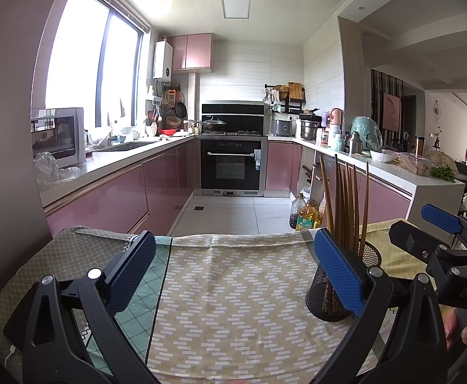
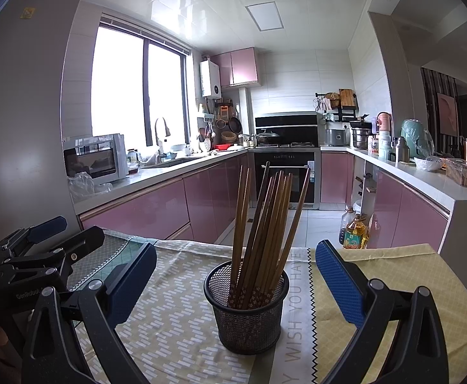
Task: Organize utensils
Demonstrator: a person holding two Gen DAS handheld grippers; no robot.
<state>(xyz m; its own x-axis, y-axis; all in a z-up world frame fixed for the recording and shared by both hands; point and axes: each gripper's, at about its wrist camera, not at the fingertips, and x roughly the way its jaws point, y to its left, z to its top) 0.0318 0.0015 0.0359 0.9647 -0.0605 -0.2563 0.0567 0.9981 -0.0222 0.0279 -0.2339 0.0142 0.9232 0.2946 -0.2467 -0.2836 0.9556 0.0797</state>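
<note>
A black mesh cup (image 2: pixel 246 313) stands upright on the patterned tablecloth (image 2: pixel 169 320) and holds several brown chopsticks (image 2: pixel 265 217), tips up. In the right wrist view my right gripper (image 2: pixel 233 281) is open and empty, its blue pads on either side of the cup and short of it. In the left wrist view my left gripper (image 1: pixel 233 268) is open and empty over the cloth (image 1: pixel 233 304). The cup (image 1: pixel 332 297) sits just behind its right finger (image 1: pixel 339 272), with the chopsticks (image 1: pixel 348 204) rising above it. The right gripper (image 1: pixel 425 233) shows at the far right.
The table's far edge (image 1: pixel 233 235) drops to a tiled kitchen floor. Pink cabinets and counters run along both sides, with an oven (image 1: pixel 232 166) at the back. Oil bottles (image 1: pixel 307 216) stand on the floor by the right counter. The left gripper (image 2: pixel 70 243) shows at the left.
</note>
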